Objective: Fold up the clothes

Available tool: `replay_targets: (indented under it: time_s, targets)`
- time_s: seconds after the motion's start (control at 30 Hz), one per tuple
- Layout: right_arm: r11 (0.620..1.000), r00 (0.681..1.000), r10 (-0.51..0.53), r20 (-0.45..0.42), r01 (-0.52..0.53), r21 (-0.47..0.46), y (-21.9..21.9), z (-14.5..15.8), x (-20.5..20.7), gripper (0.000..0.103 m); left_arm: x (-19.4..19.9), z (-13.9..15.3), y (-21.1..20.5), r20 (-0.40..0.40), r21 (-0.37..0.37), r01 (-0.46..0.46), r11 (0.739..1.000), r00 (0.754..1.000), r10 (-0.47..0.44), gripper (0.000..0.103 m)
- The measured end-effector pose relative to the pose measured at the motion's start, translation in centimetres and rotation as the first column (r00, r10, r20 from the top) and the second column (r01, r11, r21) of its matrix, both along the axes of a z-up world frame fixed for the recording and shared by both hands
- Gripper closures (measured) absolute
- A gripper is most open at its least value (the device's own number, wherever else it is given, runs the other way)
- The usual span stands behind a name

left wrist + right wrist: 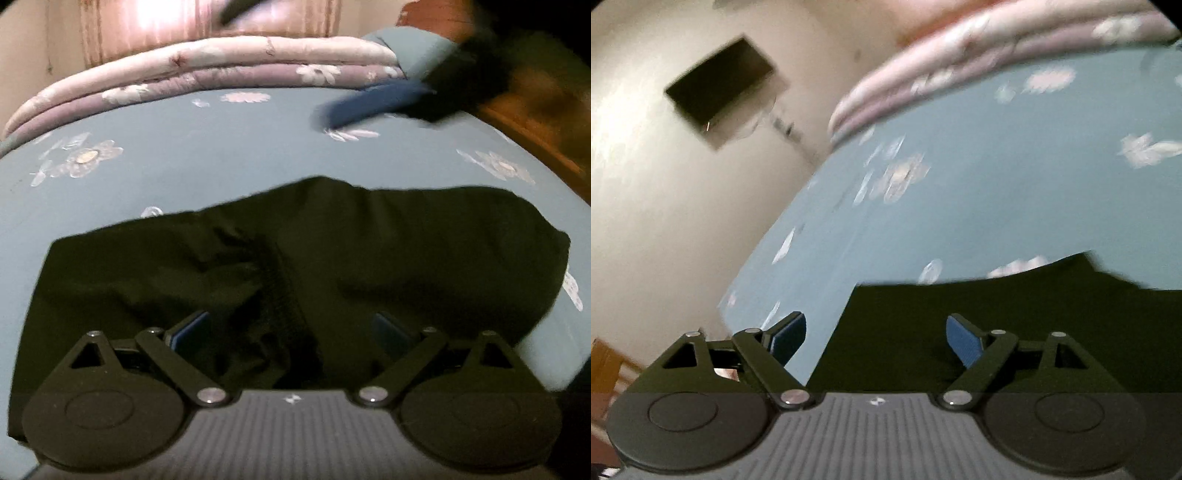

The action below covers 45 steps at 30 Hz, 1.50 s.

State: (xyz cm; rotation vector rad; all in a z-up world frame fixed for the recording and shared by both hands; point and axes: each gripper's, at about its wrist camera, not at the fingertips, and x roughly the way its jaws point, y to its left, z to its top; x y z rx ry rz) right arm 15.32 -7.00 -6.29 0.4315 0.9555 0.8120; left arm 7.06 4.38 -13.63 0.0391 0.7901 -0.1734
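Black, soft-knit garment (pixel 332 258), crumpled with a ribbed seam up its middle, lies near the front edge of the blue flower-printed bedsheet (pixel 207 158), well apart from the folded pink quilt (pixel 221 62) at the far edge. Left gripper (pixel 291 332) hangs over the cloth with its jaws spread and nothing pinched. Right gripper (pixel 875 339), blurred, is likewise spread wide and empty, over the garment's left edge. Judging by this, the fold is between grasps; next, each claw needs an edge or corner to pinch.
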Motion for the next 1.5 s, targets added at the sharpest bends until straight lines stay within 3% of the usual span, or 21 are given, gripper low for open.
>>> replay_targets:
  time_s: [0.13, 0.27, 0.33, 0.47, 0.67, 1.0, 1.13, 1.2, 1.5]
  targets:
    - [0.992, 0.983, 0.126, -0.132, -0.129, -0.014, 3.9, -2.7, 3.0, 0.016, -0.7, -0.5, -0.3, -0.016, -0.031, 0.046, 0.998, 0.999, -0.046, 0.008]
    - [0.983, 0.961, 0.169, -0.216, -0.180, -0.032, 5.7, -5.1, 4.4, 0.016, -0.4, -1.4, -0.5, -0.047, -0.040, 0.064, 0.997, 0.997, -0.065, 0.009]
    - [0.979, 0.962, 0.156, -0.224, -0.180, -0.092, 6.2, -6.1, 4.4, 0.016, -0.1, -1.9, -0.7, -0.058, -0.036, 0.066, 0.997, 0.996, -0.068, 0.008]
    - [0.971, 0.976, 0.094, -0.197, -0.134, -0.200, 5.8, -7.5, 4.9, 0.020, 0.0, -2.3, -0.9, -0.063, -0.031, 0.072, 0.997, 0.995, -0.074, 0.008]
    - [0.985, 0.984, 0.020, -0.179, -0.050, -0.166, 4.1, -7.3, 4.8, 0.022, -0.2, -2.4, -1.3, -0.062, -0.039, 0.102, 0.994, 0.993, -0.104, 0.007]
    - [0.952, 0.979, 0.148, -0.140, -0.179, -0.249, 6.3, -6.1, 4.0, 0.020, -1.2, -1.1, -0.3, 0.001, -0.014, 0.081, 0.997, 0.997, -0.081, 0.007]
    - [0.954, 0.989, 0.097, -0.116, -0.125, -0.271, 6.3, -6.6, 5.2, 0.020, -0.2, -2.2, 0.4, -0.089, -0.082, 0.095, 0.992, 0.991, -0.102, 0.007]
    - [0.964, 0.991, 0.067, -0.119, -0.094, -0.248, 5.6, -6.6, 5.5, 0.020, -0.1, -2.6, 0.0, -0.102, -0.071, 0.103, 0.992, 0.989, -0.110, 0.007]
    - [0.961, 0.998, 0.039, -0.045, -0.050, -0.271, 3.3, -4.0, 3.9, 0.020, -1.2, -1.3, 2.4, -0.041, -0.133, 0.079, 0.988, 0.996, -0.085, 0.007]
